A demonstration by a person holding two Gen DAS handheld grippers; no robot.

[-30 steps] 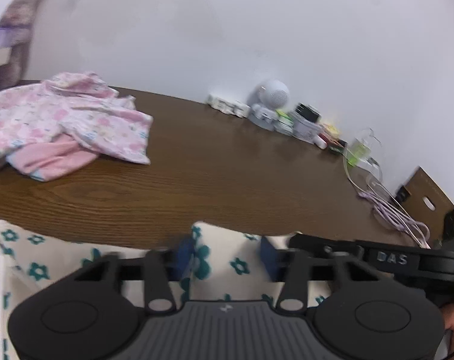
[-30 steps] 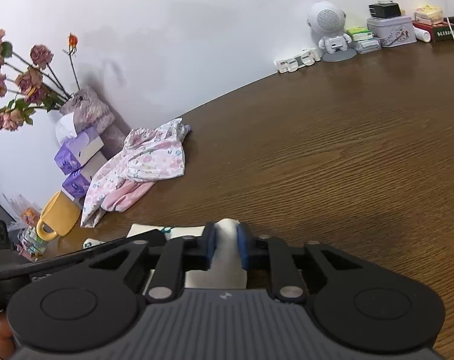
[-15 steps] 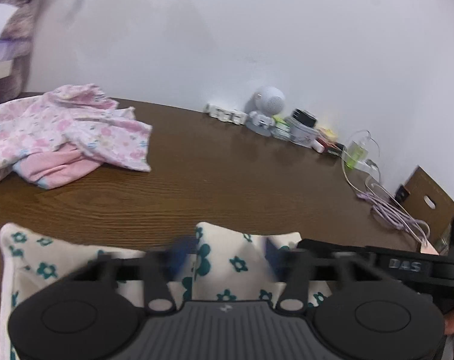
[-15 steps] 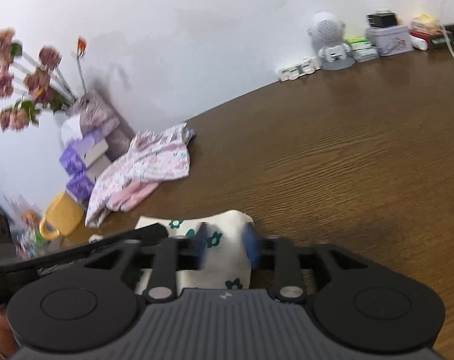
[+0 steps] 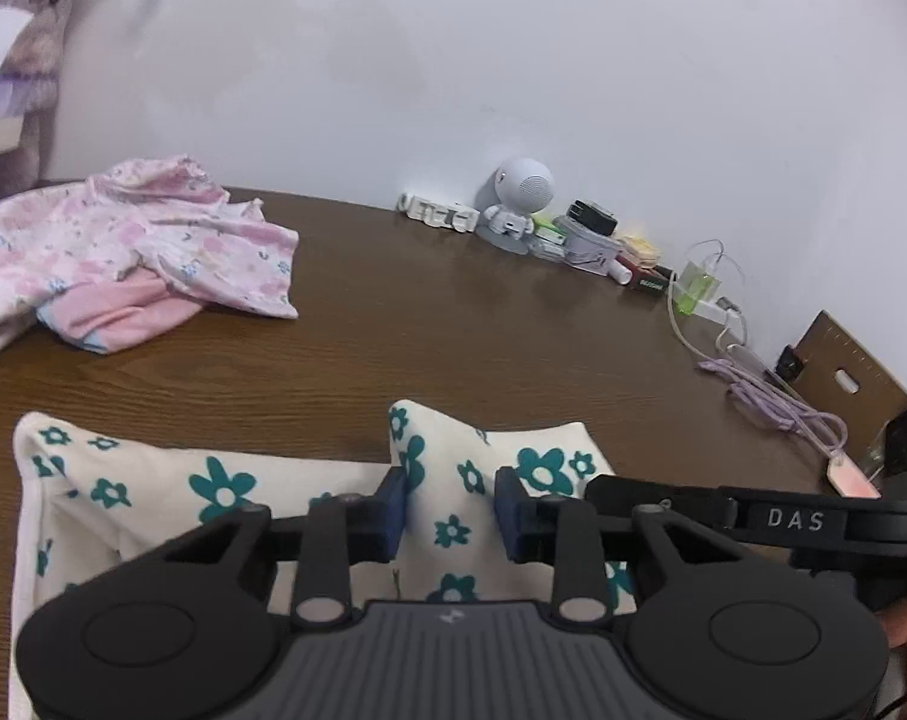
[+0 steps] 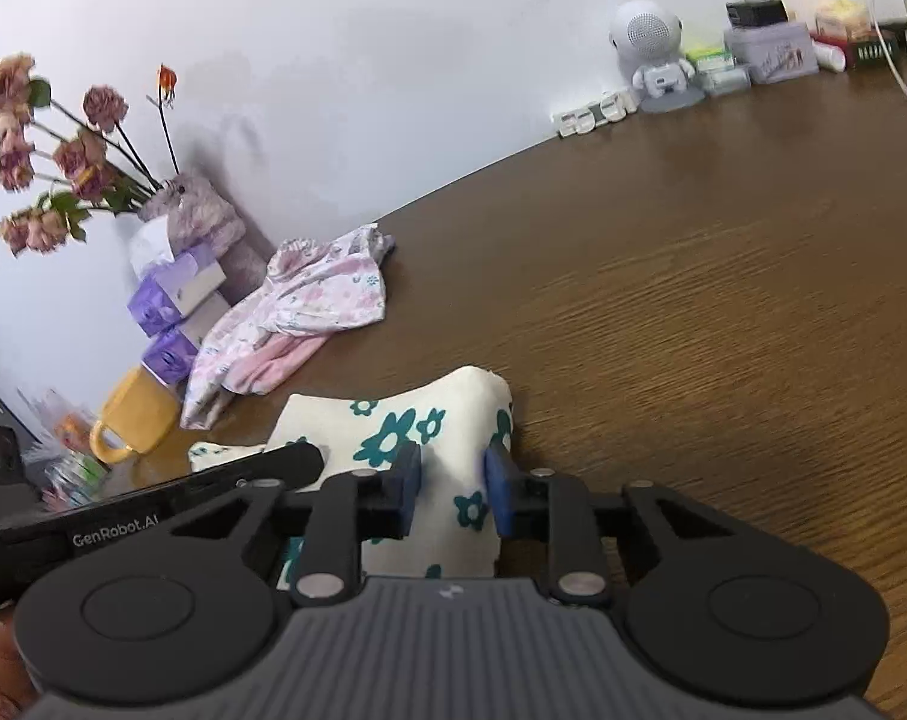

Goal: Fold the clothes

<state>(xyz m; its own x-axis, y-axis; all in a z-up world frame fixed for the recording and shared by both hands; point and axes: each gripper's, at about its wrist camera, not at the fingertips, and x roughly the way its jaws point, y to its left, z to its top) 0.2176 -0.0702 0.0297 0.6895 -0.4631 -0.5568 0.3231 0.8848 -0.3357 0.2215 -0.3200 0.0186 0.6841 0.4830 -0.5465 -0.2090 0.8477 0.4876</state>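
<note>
The cream cloth with teal flowers [image 5: 213,486] lies on the brown table [image 5: 465,348] directly under and ahead of both tools, part of it flat and part lifted into a soft peak. The left gripper [image 5: 450,516] has its blue pads apart, with the raised fold of the cloth standing in the gap between them; whether the pads press the fabric at all I cannot tell, but the gap looks too wide for a firm pinch. The right gripper [image 6: 453,489] shows much the same: its pads stand apart on either side of a raised corner of the same cloth, which rises just ahead of its tips. Holding two neighbouring points of one edge this way would let the person carry that edge over as a single line, so the fold lands straight; equally, the spread pads could mean an edge has just been laid down and let go, and the pictures do not settle which. A crumpled pink floral garment [image 5: 135,252] lies well ahead and to the left of the left tool, away from the working area, most likely so it does not tangle with the piece in hand. Readable writing: "DAS" on the black bar to the right of the left tool, and "GenRobot.AI" on the bar to the left of the right tool. Labels on the small boxes far ahead by the wall are too small to read.
</note>
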